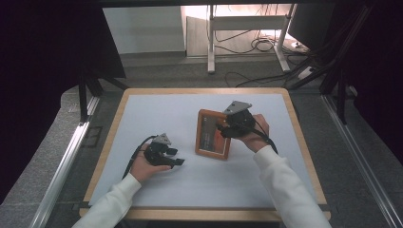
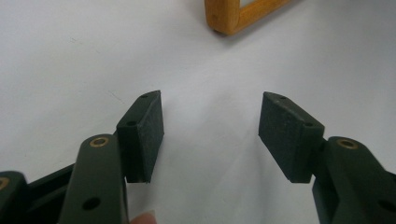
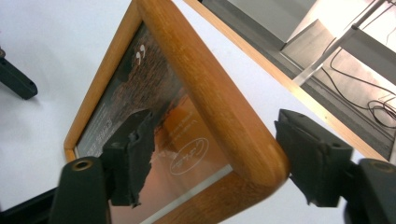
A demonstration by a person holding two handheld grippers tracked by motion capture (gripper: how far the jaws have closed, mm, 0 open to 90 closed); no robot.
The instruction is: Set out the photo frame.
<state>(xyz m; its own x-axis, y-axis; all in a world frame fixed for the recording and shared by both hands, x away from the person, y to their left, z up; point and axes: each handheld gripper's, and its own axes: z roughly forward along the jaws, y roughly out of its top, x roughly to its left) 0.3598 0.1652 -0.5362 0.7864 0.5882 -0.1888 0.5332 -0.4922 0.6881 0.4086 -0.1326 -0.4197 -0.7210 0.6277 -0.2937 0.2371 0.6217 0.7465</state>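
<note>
Picture frame (image 1: 213, 134) near the middle of the bench (image 1: 157, 109), its right side between the jaws of the right claw (image 1: 227, 128).

Wooden, stiff and probably light, it has a glossy glazed front that looks breakable, so I judge the rounded wood edge the safest place to hold. In the right gripper view the right claw (image 3: 212, 161) straddles a rounded corner with its jaws apart, one pad before the glass and one behind the wood, nothing pinched yet. That detail is lost in the high view, which instead places the left claw (image 1: 177, 160) well left of the frame. In its own view the left claw (image 2: 211, 135) gapes over bare bench.
</note>
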